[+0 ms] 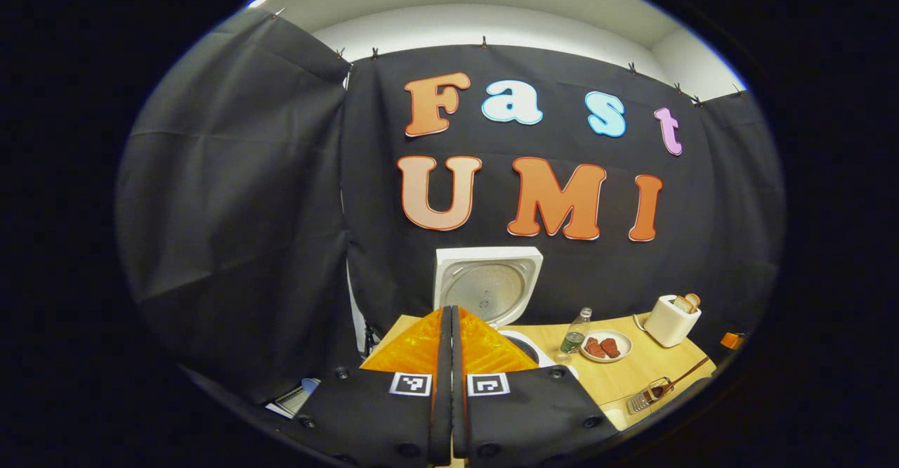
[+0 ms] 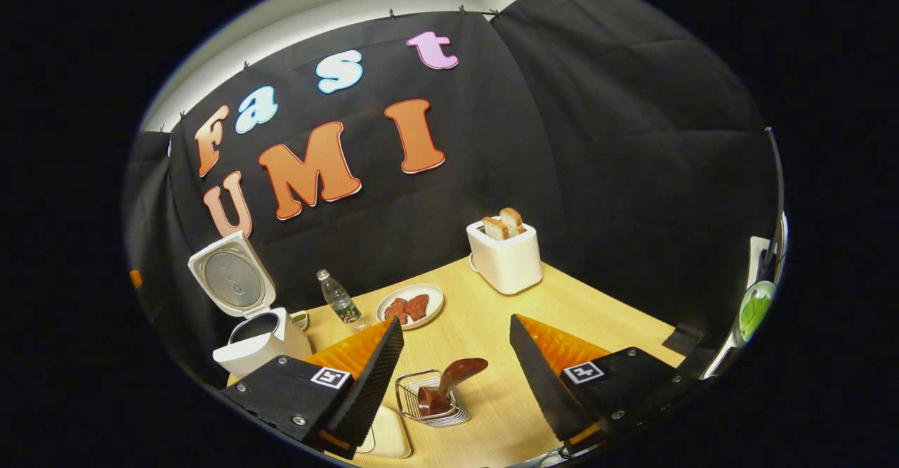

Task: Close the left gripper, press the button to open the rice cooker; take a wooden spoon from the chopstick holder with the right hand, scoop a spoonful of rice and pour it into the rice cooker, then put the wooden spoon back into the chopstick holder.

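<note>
Left hand-held gripper closed, right hand-held gripper wide open, both empty.

Left hand-held gripper (image 1: 451, 310): in the left gripper view its two fingers meet along their full length with just a thin seam between them, nothing clamped, tips pointing level toward the back edge of the table. Right hand-held gripper (image 2: 456, 327): in the right gripper view the fingers (image 2: 372, 377) are spread far apart, a broad gap between the tips, nothing held, tilted downward over the table's front part.
</note>
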